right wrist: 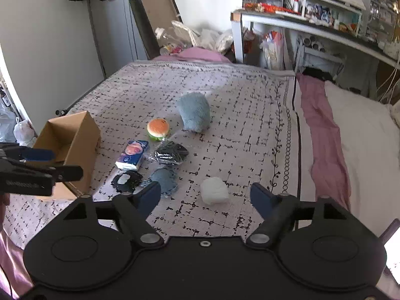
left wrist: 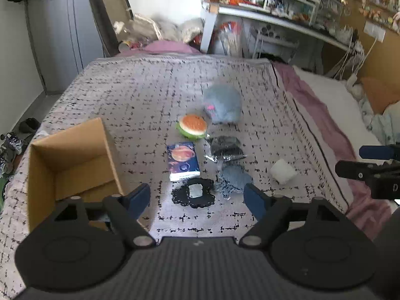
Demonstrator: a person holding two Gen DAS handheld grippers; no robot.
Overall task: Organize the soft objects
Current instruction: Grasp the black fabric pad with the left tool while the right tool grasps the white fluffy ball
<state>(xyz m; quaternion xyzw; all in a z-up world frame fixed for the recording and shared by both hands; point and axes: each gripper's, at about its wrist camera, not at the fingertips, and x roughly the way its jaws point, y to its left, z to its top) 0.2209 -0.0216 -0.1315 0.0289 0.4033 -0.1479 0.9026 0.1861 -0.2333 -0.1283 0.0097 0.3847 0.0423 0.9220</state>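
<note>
Soft items lie on a patterned bedspread (left wrist: 130, 95). Farthest sits a grey-blue plush (left wrist: 222, 105) (right wrist: 195, 112), then a burger toy (left wrist: 192, 126) (right wrist: 158, 128), a tissue pack (left wrist: 183, 161) (right wrist: 132, 154), a dark bagged item (left wrist: 226, 148) (right wrist: 171, 153), a grey-blue cloth (left wrist: 233, 177) (right wrist: 163, 180) and a black cloth (left wrist: 193, 192) (right wrist: 126, 181). A white wad (left wrist: 282, 171) (right wrist: 214, 190) lies apart on the right. My left gripper (left wrist: 197, 198) hangs open above the black cloth. My right gripper (right wrist: 205, 198) hangs open over the white wad, touching nothing.
An open cardboard box (left wrist: 70, 160) (right wrist: 72, 140) stands at the bed's left edge. A pink sheet (right wrist: 322, 135) and a white pillow (right wrist: 365, 130) lie to the right. A cluttered desk (right wrist: 312, 27) stands beyond the bed. Bags sit on the floor (right wrist: 23, 132) at left.
</note>
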